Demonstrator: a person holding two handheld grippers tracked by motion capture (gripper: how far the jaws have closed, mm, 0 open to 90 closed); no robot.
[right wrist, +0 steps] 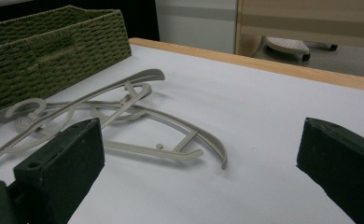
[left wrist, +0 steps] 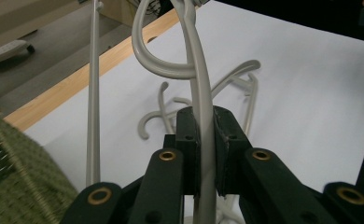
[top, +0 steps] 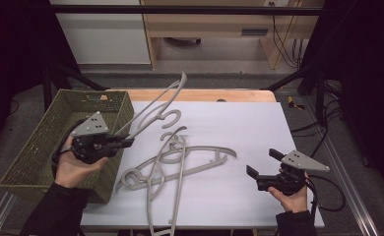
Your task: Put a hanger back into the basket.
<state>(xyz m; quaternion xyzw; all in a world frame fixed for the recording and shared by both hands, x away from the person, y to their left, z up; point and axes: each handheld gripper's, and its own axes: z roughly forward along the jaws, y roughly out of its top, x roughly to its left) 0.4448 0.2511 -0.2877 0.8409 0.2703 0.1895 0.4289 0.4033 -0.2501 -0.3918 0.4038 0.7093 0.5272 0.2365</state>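
The left gripper [top: 126, 142] is clamped on a grey hanger [top: 153, 110], its pads pressing either side of the hanger's arm, as the left gripper view shows close up [left wrist: 203, 140]. That hanger is lifted clear of the white mat [top: 239, 123] and slants up and away from the jaws, its hook curling just above the basket's near corner. The green woven basket [top: 37, 152] stands at the mat's left edge, and the left hand [top: 74, 164] sits over its right wall.

More hangers [top: 180, 162] lie in a loose tangle flat on the mat, just right of the basket; from the right gripper view the heap [right wrist: 124, 116] shows in front of the basket [right wrist: 54, 42].

The right gripper [top: 261, 164] is well apart from the basket, near the mat's right front corner, held in the right hand [top: 293, 196]. Its jaws stand wide apart with nothing between them, pointing toward the heap.
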